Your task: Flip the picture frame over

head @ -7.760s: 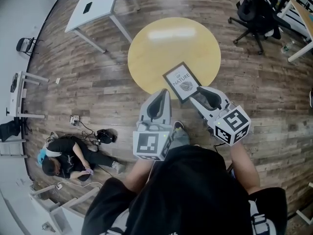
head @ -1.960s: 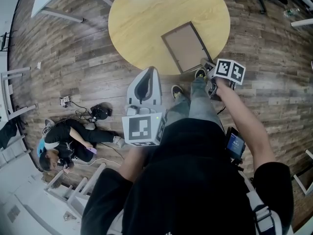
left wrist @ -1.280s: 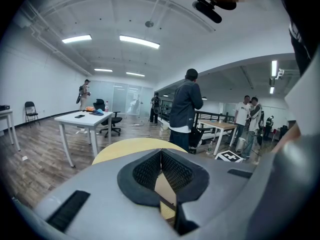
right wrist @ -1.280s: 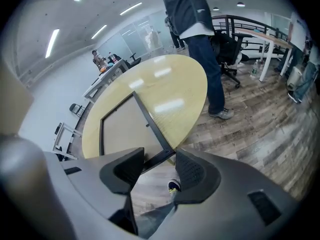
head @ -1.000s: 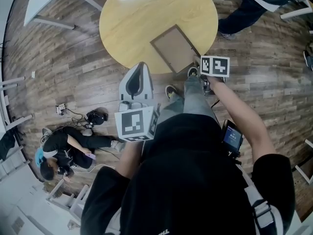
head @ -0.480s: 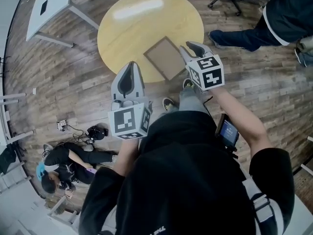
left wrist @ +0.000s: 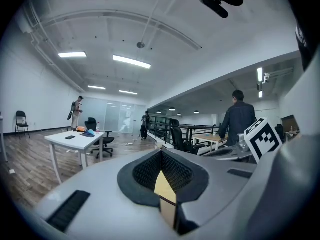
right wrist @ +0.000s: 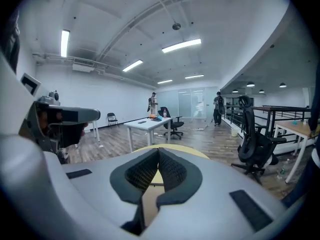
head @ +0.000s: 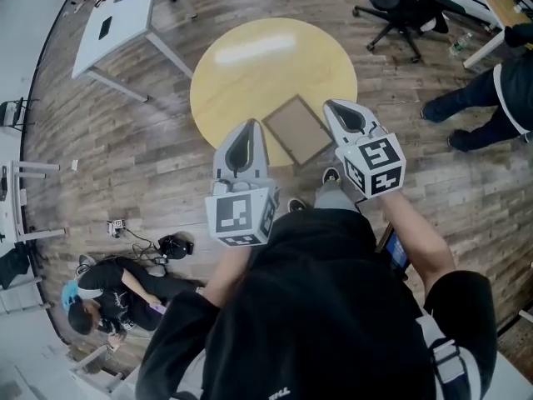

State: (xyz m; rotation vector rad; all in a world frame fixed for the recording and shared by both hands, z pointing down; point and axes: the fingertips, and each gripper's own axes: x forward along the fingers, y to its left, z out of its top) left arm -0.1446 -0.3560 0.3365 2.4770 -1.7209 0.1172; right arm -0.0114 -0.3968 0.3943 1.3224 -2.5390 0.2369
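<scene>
The picture frame [head: 298,130] lies flat with its plain brown backing up, near the front edge of the round yellow table [head: 250,65]. Both grippers hover above that edge, apart from the frame. My left gripper [head: 247,127] is to the frame's left, its jaws closed tip to tip with nothing between them. My right gripper [head: 338,107] is at the frame's right, shut and empty too. In the left gripper view the left gripper [left wrist: 161,152] points out across the room. The right gripper [right wrist: 158,152] in its own view looks over the table's top [right wrist: 172,148].
A white desk [head: 125,11] stands at the back left, an office chair [head: 400,7] at the back right. A person [head: 491,98] stands to the right of the table. Another person [head: 104,294] sits on the floor at lower left, near cables [head: 171,244].
The frame, first print side up, now lies backing up. The right gripper has risen from the table's edge beside the frame and closed its jaws. The left gripper rose a little.
</scene>
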